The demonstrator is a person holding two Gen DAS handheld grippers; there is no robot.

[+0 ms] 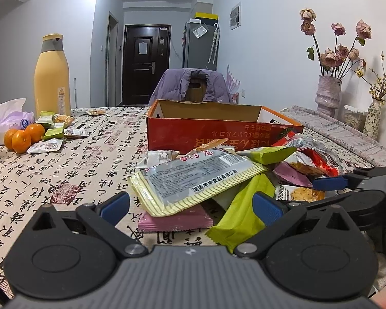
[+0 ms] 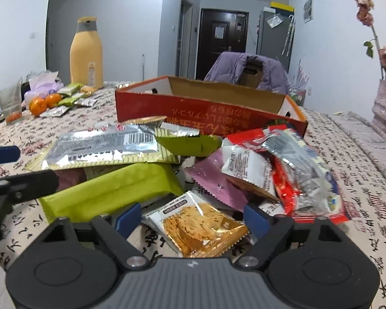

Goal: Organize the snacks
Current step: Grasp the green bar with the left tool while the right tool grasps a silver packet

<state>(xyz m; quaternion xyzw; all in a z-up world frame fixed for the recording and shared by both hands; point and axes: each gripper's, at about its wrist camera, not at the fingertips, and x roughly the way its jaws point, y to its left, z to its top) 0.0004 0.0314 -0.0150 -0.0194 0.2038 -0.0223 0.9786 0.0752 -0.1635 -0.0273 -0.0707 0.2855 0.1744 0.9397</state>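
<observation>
Calligraphy-printed cloth covers the dining table [image 1: 64,159], and near its middle stands an open red cardboard box [image 1: 205,135] with a loose heap of snack packets spilled just in front of its near wall. The left gripper [image 1: 190,203] sits low at the heap's near edge with its blue-padded fingers spread wide and nothing between them; a flat silver-and-yellow foil packet [image 1: 193,180] lies straight ahead of it, its long axis running slantwise across the gripper's line, resting on a pink wrapper [image 1: 172,220] and a lime-green packet [image 1: 242,213]. The right gripper [image 2: 191,217] is likewise spread and empty, and a small clear-fronted packet of golden crackers [image 2: 200,228] lies directly between its fingers, nearly at the pads, its length angled toward the right finger. To my eye the right hand is the nearer to a clean pick, since the cracker packet is already framed and lies free on the cloth, with the box well within reach straight beyond the heap.
</observation>
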